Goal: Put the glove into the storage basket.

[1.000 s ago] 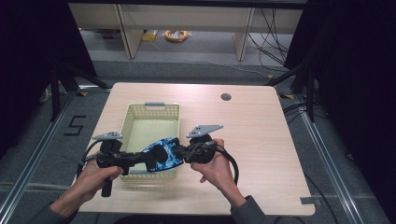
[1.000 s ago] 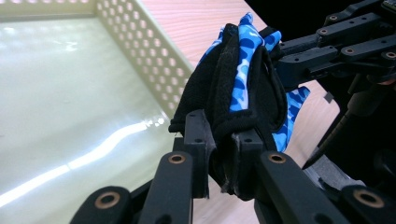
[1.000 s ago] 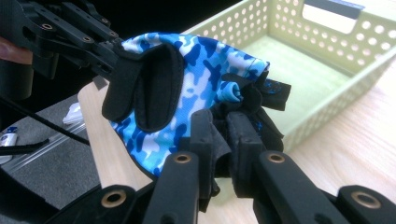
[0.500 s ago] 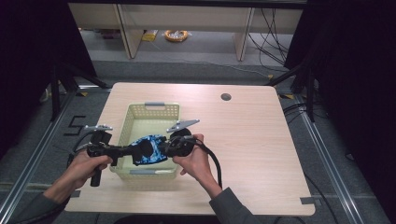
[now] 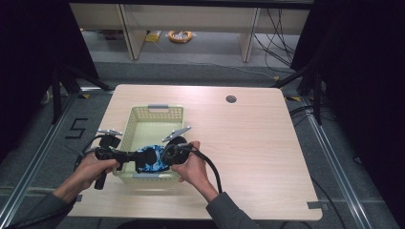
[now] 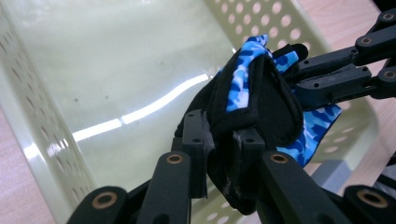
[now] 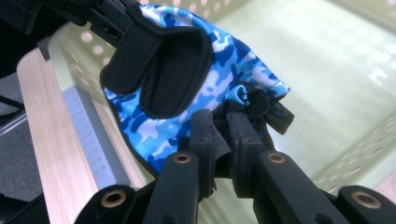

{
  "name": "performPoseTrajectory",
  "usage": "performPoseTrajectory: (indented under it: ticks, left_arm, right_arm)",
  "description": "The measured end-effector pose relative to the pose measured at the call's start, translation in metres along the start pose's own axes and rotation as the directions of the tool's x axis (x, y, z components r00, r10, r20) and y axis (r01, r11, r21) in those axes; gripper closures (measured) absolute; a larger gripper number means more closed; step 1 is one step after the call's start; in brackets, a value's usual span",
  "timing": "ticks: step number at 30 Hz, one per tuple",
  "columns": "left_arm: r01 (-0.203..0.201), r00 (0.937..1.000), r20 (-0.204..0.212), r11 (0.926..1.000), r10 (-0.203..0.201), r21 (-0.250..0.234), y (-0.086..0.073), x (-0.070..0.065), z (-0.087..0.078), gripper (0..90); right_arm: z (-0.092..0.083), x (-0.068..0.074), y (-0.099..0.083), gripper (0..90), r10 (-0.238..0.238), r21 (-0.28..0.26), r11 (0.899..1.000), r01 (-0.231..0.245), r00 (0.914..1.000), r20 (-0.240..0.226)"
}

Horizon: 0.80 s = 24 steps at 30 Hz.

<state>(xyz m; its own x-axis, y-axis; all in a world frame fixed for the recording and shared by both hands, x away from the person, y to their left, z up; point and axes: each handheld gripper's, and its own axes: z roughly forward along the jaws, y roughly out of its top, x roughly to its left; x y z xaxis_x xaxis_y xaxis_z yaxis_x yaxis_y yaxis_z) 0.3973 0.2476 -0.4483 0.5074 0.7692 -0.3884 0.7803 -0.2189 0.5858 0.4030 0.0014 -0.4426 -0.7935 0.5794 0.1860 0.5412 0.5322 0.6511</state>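
Holding blue camouflage glove (image 5: 150,160) between left tool (image 5: 132,157) and right tool (image 5: 161,156), both clamped narrow on fabric. Carried leftward and lowered since a second earlier, now over near end of yellow basket (image 5: 154,110) on worktop (image 5: 248,143). Judged ready for release inside.

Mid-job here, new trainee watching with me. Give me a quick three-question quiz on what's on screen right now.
1. What are the left gripper and the right gripper holding between them?
2. True or false: the glove already lies flat on the basket floor.
3. Which stands on the table? A) a yellow perforated basket B) a metal bowl C) a cardboard box

Key:
1. One blue camouflage glove with black patches, each gripper shut on one end of it.
2. False: it hangs between the jaws, above the basket's near end.
3. A
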Motion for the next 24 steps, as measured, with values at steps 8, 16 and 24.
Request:
performPoseTrajectory:
  ticks: [8,16,24]
  left_arm:
    - [-0.039,0.9982,-0.044,0.9977,0.041,0.056,-0.002,0.001,0.008,78.0]
    - [-0.047,0.9966,-0.066,0.997,0.051,0.062,-0.001,-0.003,0.011,66.2]
    - [-0.041,0.9967,-0.066,0.9953,0.047,0.088,0.005,-0.002,-0.002,55.6]
  right_arm:
    - [0.011,0.005,-0.001,81.8,-0.062,0.051,0.997,0.061,0.9979,0.017]
    - [0.014,0.003,-0.001,81.5,-0.052,0.09,0.995,0.049,0.9979,0.037]
    - [0.014,0.002,-0.003,81.3,-0.026,0.078,0.997,0.023,0.9988,0.041]
